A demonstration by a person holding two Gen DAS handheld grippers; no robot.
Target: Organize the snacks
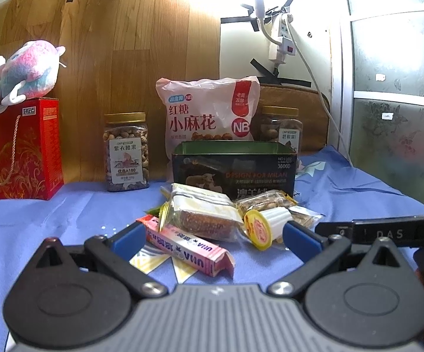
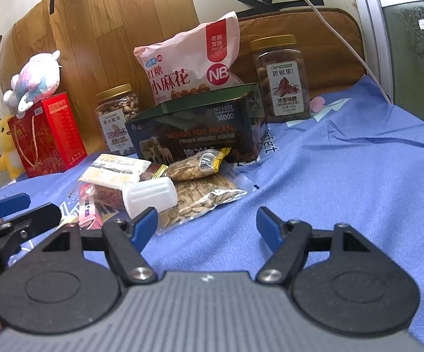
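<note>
A pile of small snacks lies on the blue cloth before an open dark tin box (image 1: pixel 234 173) (image 2: pixel 194 135). The pile holds a pink candy box (image 1: pixel 185 248) (image 2: pixel 90 215), a white jelly cup (image 1: pixel 266 224) (image 2: pixel 150 195), a clear-wrapped brown cake (image 1: pixel 203 215), a nut bar (image 1: pixel 264 201) (image 2: pixel 195 165) and a seed packet (image 2: pixel 200 202). My left gripper (image 1: pixel 214 236) is open, its pads on either side of the pink box and the cup. My right gripper (image 2: pixel 207 227) is open and empty, just right of the pile.
Behind the tin stand a pink bag of twists (image 1: pixel 209 111) (image 2: pixel 192 61) and two nut jars (image 1: pixel 126 152) (image 2: pixel 282 79). A red gift box (image 1: pixel 18 149) with a plush toy (image 1: pixel 24 72) is far left. The left gripper shows in the right wrist view (image 2: pixel 15 214).
</note>
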